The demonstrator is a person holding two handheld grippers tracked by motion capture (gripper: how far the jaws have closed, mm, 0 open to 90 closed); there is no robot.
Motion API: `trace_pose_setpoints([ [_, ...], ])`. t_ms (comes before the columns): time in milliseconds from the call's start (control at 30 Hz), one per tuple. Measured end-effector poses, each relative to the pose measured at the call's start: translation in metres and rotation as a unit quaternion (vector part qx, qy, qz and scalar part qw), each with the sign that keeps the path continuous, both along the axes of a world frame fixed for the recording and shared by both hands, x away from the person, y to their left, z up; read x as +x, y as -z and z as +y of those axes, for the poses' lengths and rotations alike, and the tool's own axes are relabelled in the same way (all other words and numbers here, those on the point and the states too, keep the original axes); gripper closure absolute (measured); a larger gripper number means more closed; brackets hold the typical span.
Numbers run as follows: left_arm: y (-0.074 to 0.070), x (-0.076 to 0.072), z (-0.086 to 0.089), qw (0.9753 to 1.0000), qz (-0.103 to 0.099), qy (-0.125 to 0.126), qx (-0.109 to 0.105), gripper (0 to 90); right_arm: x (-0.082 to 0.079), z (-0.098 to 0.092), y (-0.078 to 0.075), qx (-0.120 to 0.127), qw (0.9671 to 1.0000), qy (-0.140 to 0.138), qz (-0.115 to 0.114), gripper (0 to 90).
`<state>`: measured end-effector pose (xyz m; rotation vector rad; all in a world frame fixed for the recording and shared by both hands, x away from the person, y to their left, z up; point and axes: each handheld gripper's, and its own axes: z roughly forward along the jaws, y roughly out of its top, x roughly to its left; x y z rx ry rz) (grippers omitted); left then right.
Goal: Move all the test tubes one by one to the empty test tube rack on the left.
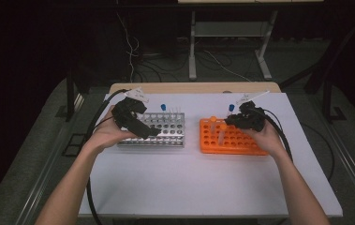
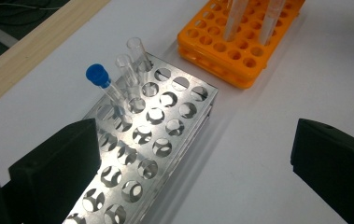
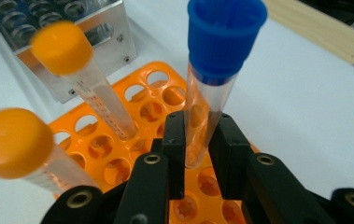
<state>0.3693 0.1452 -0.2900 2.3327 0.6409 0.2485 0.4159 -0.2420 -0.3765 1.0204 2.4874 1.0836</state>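
Hands at the worktop [image 1: 175, 178] hold each claw over its rack: left claw [image 1: 152, 131], right claw [image 1: 231, 119]. Left gripper view: released jaws flank the steel rack [image 2: 165, 140], steadying-ready. Right gripper view: jaws clenched on the blue-capped tube [image 3: 212, 88], at 12 o'clock, upright above the orange rack [image 3: 151, 112] for a straight lift or drop.

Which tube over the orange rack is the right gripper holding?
The blue-capped tube, clamped between the right gripper's fingers; the two orange-capped tubes stand free in the orange rack.

Metal rack [image 1: 159, 127] on white tabletop [image 1: 189, 183], one blue-capped tube [image 2: 102, 86] and two open glass tubes [image 2: 132, 63] in it. Two orange-capped tubes [image 3: 76, 65] nearby.
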Motion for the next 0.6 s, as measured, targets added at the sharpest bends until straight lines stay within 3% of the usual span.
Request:
trace_pose_setpoints([
  [233, -0.002, -0.001, -0.004, 1.0, 0.0, 0.007, 0.001, 0.0, -0.007, -0.006, -0.027, 0.009, 0.9999, -0.007, -0.009, 76.1],
  [600, -0.011, -0.005, -0.011, 0.9998, -0.003, 0.019, 0.007, 0.0, -0.027, 0.002, -0.075, 0.007, 0.9985, -0.05, -0.022, 76.1],
])
